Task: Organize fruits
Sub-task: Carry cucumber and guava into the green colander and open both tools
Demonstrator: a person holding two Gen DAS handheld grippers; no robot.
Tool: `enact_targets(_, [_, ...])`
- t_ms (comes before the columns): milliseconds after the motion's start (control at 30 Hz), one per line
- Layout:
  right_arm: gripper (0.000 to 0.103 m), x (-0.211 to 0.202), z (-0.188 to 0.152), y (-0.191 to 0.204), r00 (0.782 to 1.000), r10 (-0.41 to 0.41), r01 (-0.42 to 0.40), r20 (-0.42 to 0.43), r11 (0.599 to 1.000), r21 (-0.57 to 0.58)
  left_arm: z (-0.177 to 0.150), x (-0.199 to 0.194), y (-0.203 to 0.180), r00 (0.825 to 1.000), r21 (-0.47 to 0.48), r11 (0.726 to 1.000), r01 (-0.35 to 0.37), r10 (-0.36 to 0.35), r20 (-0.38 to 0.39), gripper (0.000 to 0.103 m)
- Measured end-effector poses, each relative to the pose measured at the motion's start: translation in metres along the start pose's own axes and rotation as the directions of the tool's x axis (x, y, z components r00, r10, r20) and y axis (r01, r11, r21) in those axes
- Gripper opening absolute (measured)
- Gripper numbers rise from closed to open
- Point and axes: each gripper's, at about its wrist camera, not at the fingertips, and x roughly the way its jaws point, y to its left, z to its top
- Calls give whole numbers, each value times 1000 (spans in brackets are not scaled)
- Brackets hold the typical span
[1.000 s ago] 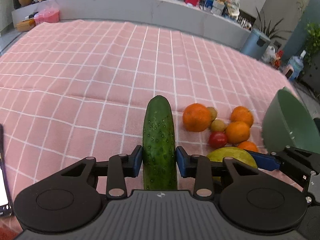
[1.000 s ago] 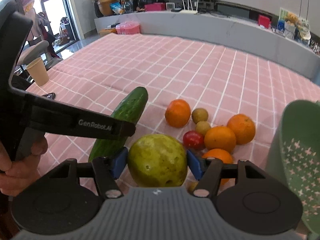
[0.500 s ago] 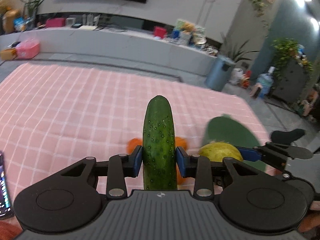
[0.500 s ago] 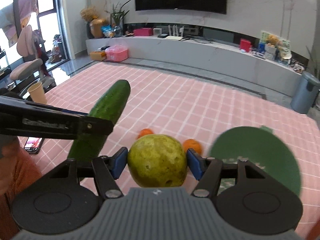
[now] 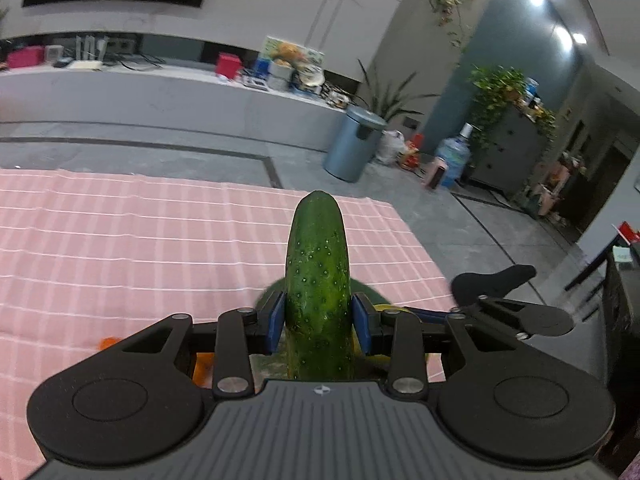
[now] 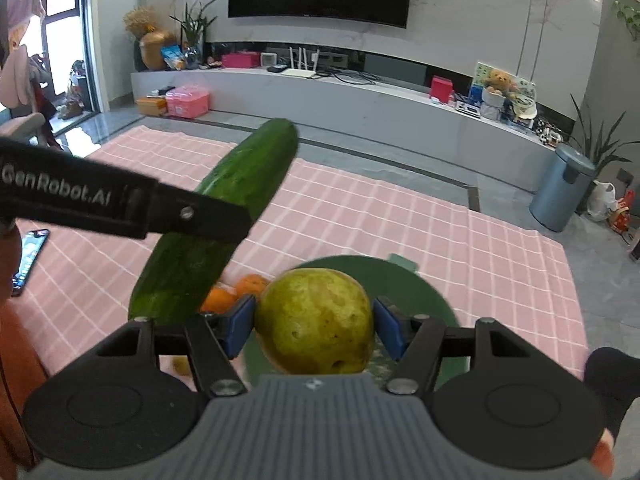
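Observation:
My left gripper (image 5: 319,322) is shut on a dark green cucumber (image 5: 318,276) that points forward, held above the pink checked cloth (image 5: 140,248). The cucumber also shows in the right wrist view (image 6: 224,216). My right gripper (image 6: 314,326) is shut on a round yellow-green fruit (image 6: 316,320), held above a green bowl (image 6: 424,292). Oranges (image 6: 236,292) lie on the cloth left of the bowl, partly hidden behind the cucumber. The bowl is mostly hidden in the left wrist view.
A phone (image 6: 30,256) lies on the cloth at the left. A small brownish fruit (image 6: 181,365) lies near my right gripper's left finger. The cloth's far edge meets grey floor; a blue bin (image 6: 562,186) stands beyond it on the right.
Both grippers have risen and tilted up with their fruit, moving right; the bowl now lies under the right gripper, and the oranges have dropped low in both views.

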Motion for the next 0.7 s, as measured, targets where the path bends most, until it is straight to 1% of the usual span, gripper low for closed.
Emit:
enact_targets(100, [61,15,-2,-14,999,-25,24,-26,999,-37,3,26,-4,999,10,1000,21,-20,-41,40])
enact_targets(267, [61,45,-12,-33,995,-55,47,-88,995,-85,3,73,-7,993,26,999,31,-28,-111,40])
enact_targets(433, [61,74,-21,-45,987,-64,48,-144,992,-115,-2,92,-8,989,33,999,43,-38,-142,40])
enact_targets(633, [61,102,-24,-49,979,-57,26,-196,987,-158,-8,114,1,975,18,1000,19,-15,-221,40])
enact_targets(700, [61,110,-26,-48,976,-55,17,-210,983,-180,-9,117,3,972,31,999,18,-11,-233,40])
